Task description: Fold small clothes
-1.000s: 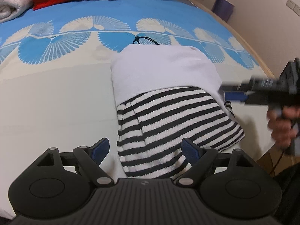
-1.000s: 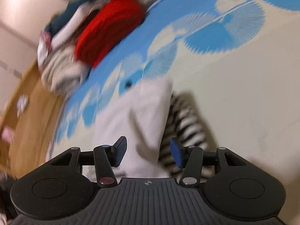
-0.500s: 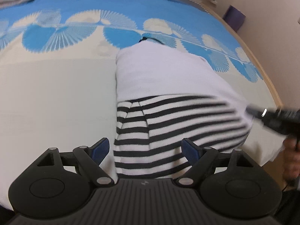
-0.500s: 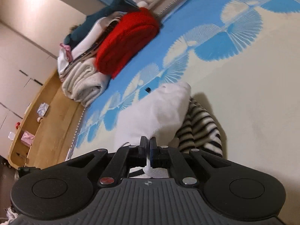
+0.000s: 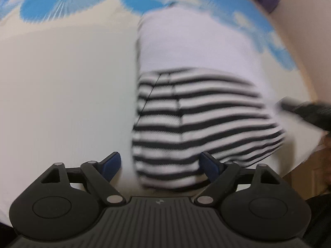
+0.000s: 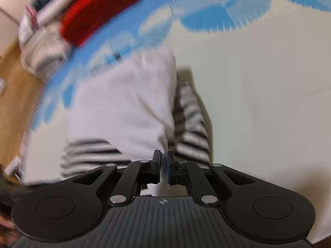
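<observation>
One small garment (image 5: 198,107), white in its upper part and black-and-white striped below, is laid on a bed cover (image 5: 68,95) printed with blue fan shapes. The left gripper (image 5: 160,166) is held with its fingers (image 5: 110,163) spread wide; the striped hem is seen between and just beyond them, apparently untouched. The right gripper (image 6: 163,165) is shown with its fingers (image 6: 156,161) nearly together, just beginning to part, a white fold of the garment still pinched between them. Stacked red and grey textiles (image 6: 97,10) are blurred, well beyond the right fingers.
</observation>
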Tool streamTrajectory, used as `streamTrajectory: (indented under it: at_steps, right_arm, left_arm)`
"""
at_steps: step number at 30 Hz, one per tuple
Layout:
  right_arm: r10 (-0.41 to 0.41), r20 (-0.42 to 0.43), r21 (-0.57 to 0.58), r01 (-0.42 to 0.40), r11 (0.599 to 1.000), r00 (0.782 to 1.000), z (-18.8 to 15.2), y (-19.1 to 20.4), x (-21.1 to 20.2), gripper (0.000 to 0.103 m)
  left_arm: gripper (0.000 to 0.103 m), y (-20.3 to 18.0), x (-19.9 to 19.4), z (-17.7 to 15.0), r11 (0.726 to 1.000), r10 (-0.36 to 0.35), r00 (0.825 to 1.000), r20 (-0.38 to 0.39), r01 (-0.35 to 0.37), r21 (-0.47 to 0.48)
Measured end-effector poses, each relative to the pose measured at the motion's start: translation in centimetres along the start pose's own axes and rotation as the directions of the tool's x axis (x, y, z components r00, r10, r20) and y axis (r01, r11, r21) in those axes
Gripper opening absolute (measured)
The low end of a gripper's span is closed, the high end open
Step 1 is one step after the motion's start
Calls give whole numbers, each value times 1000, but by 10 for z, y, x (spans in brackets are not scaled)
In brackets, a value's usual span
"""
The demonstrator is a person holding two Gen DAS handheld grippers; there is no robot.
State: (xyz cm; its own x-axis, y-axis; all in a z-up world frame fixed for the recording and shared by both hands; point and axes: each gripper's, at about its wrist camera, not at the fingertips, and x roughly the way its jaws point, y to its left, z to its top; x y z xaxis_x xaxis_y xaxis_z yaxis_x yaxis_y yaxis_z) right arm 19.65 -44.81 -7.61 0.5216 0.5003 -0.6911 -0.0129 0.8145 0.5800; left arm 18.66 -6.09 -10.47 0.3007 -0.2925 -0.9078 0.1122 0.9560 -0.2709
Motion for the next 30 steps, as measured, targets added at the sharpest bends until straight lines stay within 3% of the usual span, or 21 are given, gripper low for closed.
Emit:
streamTrajectory:
  at_steps: [1,2,4,6,8,9,10,15,18,21,23,26,27,28,30]
  right_arm:
    - [38,10,-6,-38,999,999,1,0,-6,18]
    - [67,5,-12,-67,998,998,0,0,-9,35]
    - [67,-34,-51,-69,996,997,-6,2,-5,50]
    - [38,-86,-131,-50,990,996,-14,9,3,50]
    - [-6,-133,-211,-22,977,991,-25,14,12,45]
    - [-31,-155,-236,-6,972,987,-30,13,14,35]
    - [-38,-173,-242,-5,970,984,-32,10,15,6]
    - [-30,-184,-180,-3,984,982,-37,-6,2,5]
    - [-74,-238,-184,30,982,968,-41,-8,11,5]
    - [-90,-276,-192,37,981,957,-41,-6,16,5]
    - [-61,-243,-158,22,987,968,-31,-4,8,8]
    - [47,-34,-142,-51,988,998,-8,3,-27,26]
    - [68,16,-136,-65,989,998,-4,4,-34,32]
    - [85,61,-112,-78,991,995,1,4,-37,47]
    - [98,73,-61,-94,994,992,10,3,-27,53]
  left_arm:
    - [89,6,2,-1,999,-19,1000,-5,19,-25]
    - [89,11,2,-1,997,-45,999,-6,44,-57]
    - [88,14,0,0,995,-62,998,-1,62,-78]
    - [88,12,-4,-1,997,-55,998,11,55,-51]
    - [88,10,-8,1,998,-45,999,23,46,-31]
    - [88,8,-11,3,999,-42,999,32,43,-25]
    - [88,6,-15,3,999,-40,998,43,41,-22]
    - [88,8,-20,16,996,-64,991,118,71,-59]
    - [91,2,0,13,1000,-17,999,38,17,-11]
    - [91,0,-6,19,1000,-4,1000,14,3,18]
    - [90,-5,-17,28,998,0,1000,27,-2,69]
    - [90,-1,-41,44,992,-21,998,66,13,123]
    - [90,2,-47,52,991,-29,997,74,19,130]
    - [90,6,-52,59,991,-34,996,83,22,134]
    - [90,13,-59,74,991,-39,995,97,26,130]
